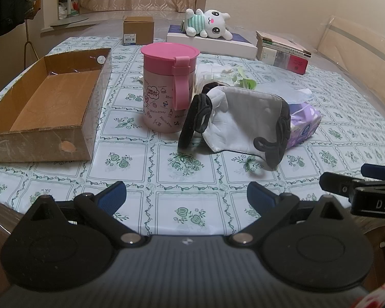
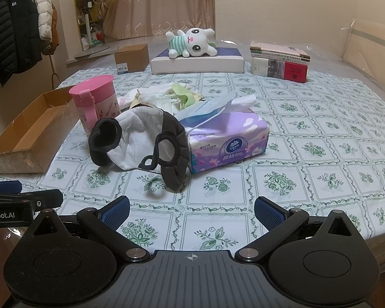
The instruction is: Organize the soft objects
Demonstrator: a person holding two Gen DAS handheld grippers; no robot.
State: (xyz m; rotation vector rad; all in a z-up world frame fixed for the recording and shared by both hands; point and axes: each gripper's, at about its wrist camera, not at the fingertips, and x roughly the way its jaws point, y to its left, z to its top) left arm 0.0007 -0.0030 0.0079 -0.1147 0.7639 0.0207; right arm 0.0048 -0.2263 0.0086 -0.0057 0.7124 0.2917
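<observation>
Left wrist view: your left gripper (image 1: 186, 193) is hovering low over the table's near edge, blue pads spread wide and gripping nothing.
Right wrist view: your right gripper (image 2: 192, 209) is sitting likewise over the near edge, pads spread apart and gripping nothing.
Cloth mask: the grey-and-white mask (image 1: 243, 120) is lying near the middle of the table (image 1: 192, 179), propped up and leaning on the tissue pack (image 2: 228, 141); its dark ear loops (image 1: 200, 114) are curling outward.
Tissue pack: its left end is hiding behind the mask, and a blue sheet on top is hard to identify.
Pink cup: the lidded cup (image 1: 166, 87) is standing upright just left of the mask.
Cardboard box: the open tray (image 1: 48, 105) is sitting toward the table's left edge, apart from the cup; its near corner is running out of the right wrist view.
Pale bundle: something crumpled, white and green (image 2: 166, 95), is lying behind the cup and mask, mostly covered, so you cannot tell what it is.
Plush toy: it (image 2: 192, 42) is lying on a flat white box (image 2: 197, 64) at the far edge.
Books: a stack (image 2: 279, 63) is resting at the far right.
Other tool: each view is catching only a cut-off black piece of the other gripper at its side.
</observation>
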